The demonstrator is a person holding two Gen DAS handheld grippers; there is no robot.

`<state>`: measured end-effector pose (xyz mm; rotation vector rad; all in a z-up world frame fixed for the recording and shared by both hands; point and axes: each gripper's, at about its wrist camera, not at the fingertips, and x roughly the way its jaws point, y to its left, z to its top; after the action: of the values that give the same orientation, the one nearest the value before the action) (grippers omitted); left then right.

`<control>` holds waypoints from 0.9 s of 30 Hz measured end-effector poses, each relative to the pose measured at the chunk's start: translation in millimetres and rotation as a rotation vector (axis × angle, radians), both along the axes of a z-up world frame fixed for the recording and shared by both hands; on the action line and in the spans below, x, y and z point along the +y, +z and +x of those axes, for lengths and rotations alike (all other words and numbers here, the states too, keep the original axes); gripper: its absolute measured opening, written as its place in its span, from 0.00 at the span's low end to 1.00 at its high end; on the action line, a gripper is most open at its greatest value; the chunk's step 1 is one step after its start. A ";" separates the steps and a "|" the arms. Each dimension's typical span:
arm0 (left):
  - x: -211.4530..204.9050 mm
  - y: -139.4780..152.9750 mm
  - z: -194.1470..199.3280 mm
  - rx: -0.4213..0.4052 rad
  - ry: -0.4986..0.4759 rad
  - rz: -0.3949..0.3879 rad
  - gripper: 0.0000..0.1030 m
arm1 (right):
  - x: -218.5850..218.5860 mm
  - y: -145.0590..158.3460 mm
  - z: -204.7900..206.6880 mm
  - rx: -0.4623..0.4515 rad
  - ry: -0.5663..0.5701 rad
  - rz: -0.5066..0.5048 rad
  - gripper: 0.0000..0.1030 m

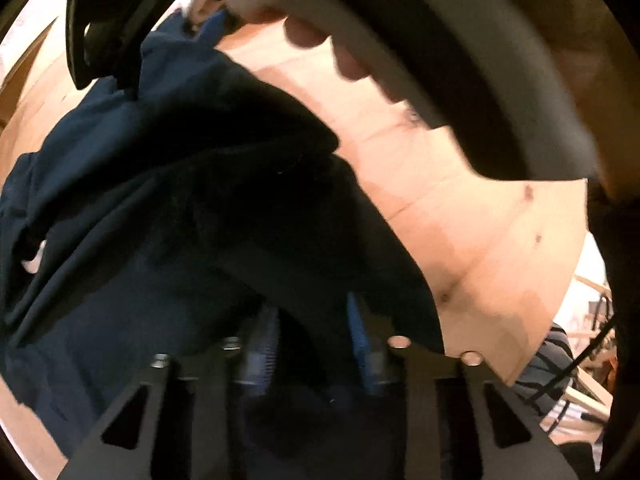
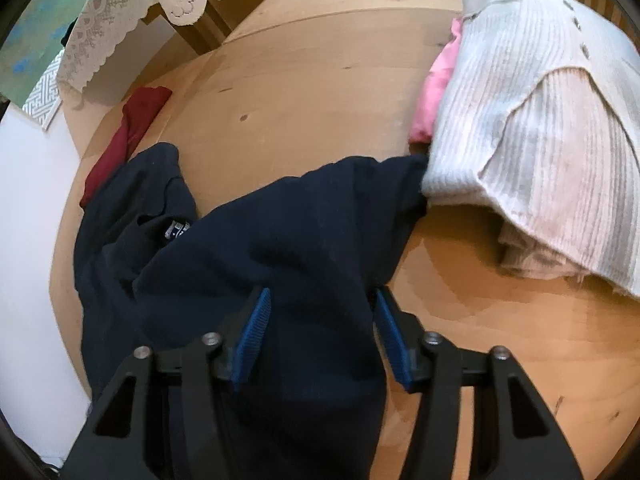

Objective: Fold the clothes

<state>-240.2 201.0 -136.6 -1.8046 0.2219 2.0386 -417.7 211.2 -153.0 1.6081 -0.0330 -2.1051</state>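
Observation:
A navy blue garment (image 2: 256,240) lies bunched on the round wooden table (image 2: 312,80). In the right wrist view my right gripper (image 2: 322,320) stands open, its blue pads on either side of a fold of the navy cloth. In the left wrist view the navy garment (image 1: 160,200) drapes over my left gripper (image 1: 316,328); its blue pads (image 1: 358,328) stand apart with dark cloth between and over them. The right gripper's black body (image 1: 108,28) and the person's hand (image 1: 304,32) show at the top of that view.
A folded white ribbed cardigan (image 2: 540,120) lies on a pink garment (image 2: 436,88) at the table's right. A dark red garment (image 2: 128,136) lies at the left edge. A lace-covered side table (image 2: 132,12) stands beyond. The table edge (image 1: 552,320) shows at the right.

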 end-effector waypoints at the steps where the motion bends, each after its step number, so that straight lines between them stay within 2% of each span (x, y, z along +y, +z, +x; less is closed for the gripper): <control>1: -3.5 0.8 0.0 -0.003 -0.004 0.025 0.15 | -1.1 -0.7 1.5 0.007 0.012 0.007 0.22; 2: -7.7 1.3 -0.2 -0.004 -0.003 0.052 0.10 | -1.3 -0.1 3.4 0.019 0.017 0.007 0.20; 4: -22.6 4.1 0.0 -0.004 0.024 0.144 0.03 | -0.5 3.4 7.8 0.055 0.019 -0.014 0.10; 6: -45.5 11.6 3.3 0.009 0.078 0.290 0.02 | 6.2 8.7 12.0 0.071 -0.010 -0.082 0.08; 8: -73.7 21.3 9.4 0.023 0.147 0.463 0.02 | 19.2 14.6 13.9 0.052 -0.057 -0.218 0.07; 10: -112.4 33.8 20.6 0.030 0.242 0.670 0.02 | 33.6 21.0 15.3 0.026 -0.107 -0.372 0.07; 11: -133.2 42.8 26.8 0.052 0.287 0.753 0.02 | 40.9 25.1 16.1 0.013 -0.128 -0.457 0.07; 12: -151.0 52.6 31.6 0.085 0.319 0.800 0.01 | 48.0 30.7 17.3 0.005 -0.148 -0.551 0.07; 15: -189.2 83.5 41.1 0.165 0.357 0.880 0.01 | 58.2 46.2 17.6 -0.002 -0.189 -0.736 0.07; 19: -212.0 126.6 40.8 0.269 0.362 0.895 0.01 | 69.7 72.9 18.3 0.020 -0.241 -0.907 0.07; 23: -191.7 158.3 30.1 0.327 0.268 0.948 0.01 | 91.9 121.2 34.6 0.114 -0.273 -0.989 0.07; 27: -153.7 196.4 38.6 0.375 0.143 1.058 0.01 | 132.9 203.2 69.3 0.295 -0.294 -0.978 0.07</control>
<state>-201.6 47.3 59.8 -0.7970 -0.7644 1.9575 -348.4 344.1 50.2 0.7254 -1.0680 -1.9824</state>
